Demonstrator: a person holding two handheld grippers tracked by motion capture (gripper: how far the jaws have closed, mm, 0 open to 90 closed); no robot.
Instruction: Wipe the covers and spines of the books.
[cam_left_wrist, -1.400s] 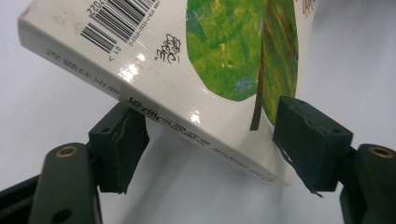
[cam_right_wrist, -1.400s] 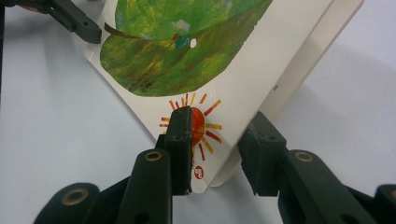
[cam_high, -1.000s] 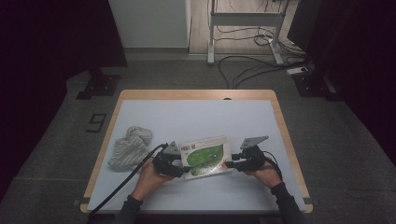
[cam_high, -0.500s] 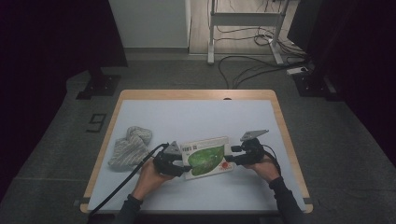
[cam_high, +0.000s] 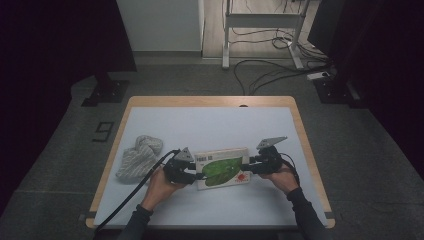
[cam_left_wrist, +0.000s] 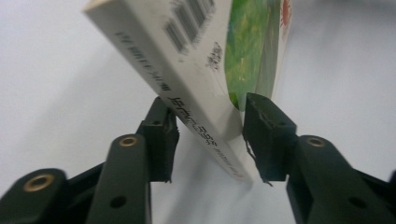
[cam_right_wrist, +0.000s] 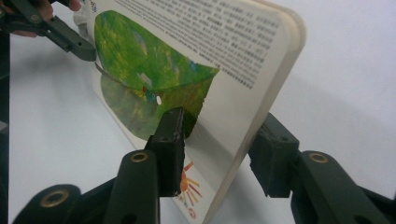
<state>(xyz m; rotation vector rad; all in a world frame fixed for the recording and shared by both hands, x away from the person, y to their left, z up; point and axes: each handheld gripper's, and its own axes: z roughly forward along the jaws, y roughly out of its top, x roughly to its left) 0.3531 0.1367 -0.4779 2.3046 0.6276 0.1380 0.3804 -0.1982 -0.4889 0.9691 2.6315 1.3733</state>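
A thick book (cam_high: 222, 169) with a green leaf on its white cover is held between my two grippers over the near part of the table (cam_high: 210, 125). My left gripper (cam_high: 195, 176) grips its left end. In the left gripper view the book's barcode corner (cam_left_wrist: 187, 56) sits between the jaws (cam_left_wrist: 210, 135), which have just been closing and now press on both faces. My right gripper (cam_high: 251, 167) grips the right end. In the right gripper view its jaws (cam_right_wrist: 219, 140) have just been closing on the book (cam_right_wrist: 187, 70), one pad on the cover and one behind.
A crumpled grey striped cloth (cam_high: 137, 157) lies on the table to the left of my left hand. The left gripper's black cable (cam_high: 130, 197) trails off the near left edge. The far half of the pale tabletop is bare.
The right gripper and its end of the book have shifted slightly away from the person. The left hand has kept its place.
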